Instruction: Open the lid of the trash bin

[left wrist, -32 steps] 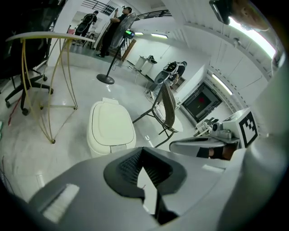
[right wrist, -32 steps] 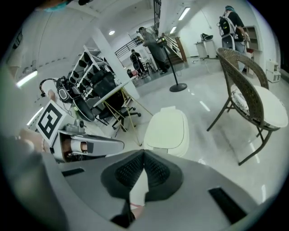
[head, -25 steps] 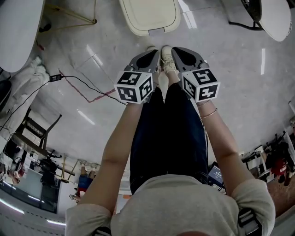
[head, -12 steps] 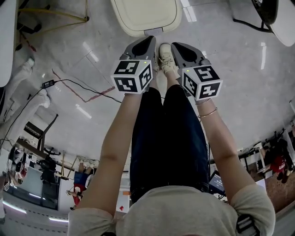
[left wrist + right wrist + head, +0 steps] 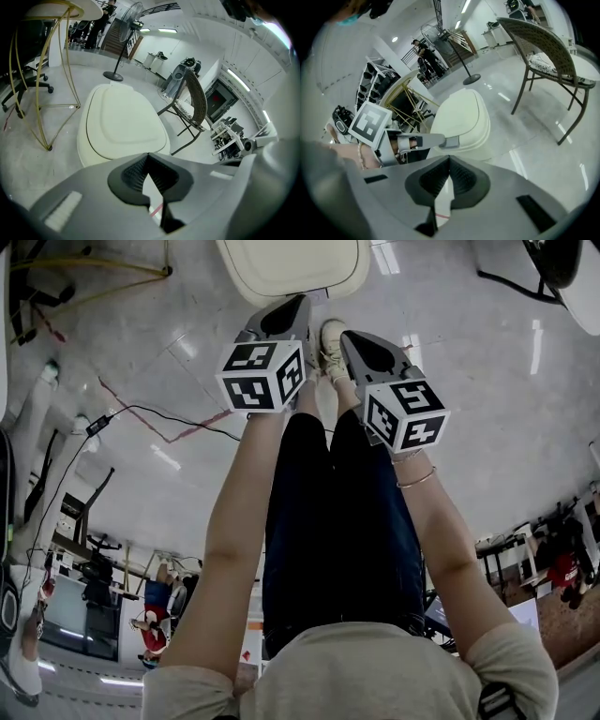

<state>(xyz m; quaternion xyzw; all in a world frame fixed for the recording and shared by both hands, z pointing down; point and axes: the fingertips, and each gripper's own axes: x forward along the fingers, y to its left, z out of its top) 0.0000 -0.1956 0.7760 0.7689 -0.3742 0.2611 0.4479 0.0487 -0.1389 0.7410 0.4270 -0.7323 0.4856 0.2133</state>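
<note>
cream plastic trash bin (image 5: 292,266) sits on the glossy floor just ahead of the feet, flat lid (image 5: 123,123) down. left gripper (image 5: 296,306) near its front edge, right gripper (image 5: 351,337) further back. both jaw pairs pressed together, empty. 0 progress: lid not yet touched.

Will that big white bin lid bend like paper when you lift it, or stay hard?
It probably stays hard: the lid looks like thick moulded plastic with a shaped edge. Its smooth top may be slippery for the left gripper, whose jaws are together. The bin looks low and wide, so it likely won't tip.
</note>
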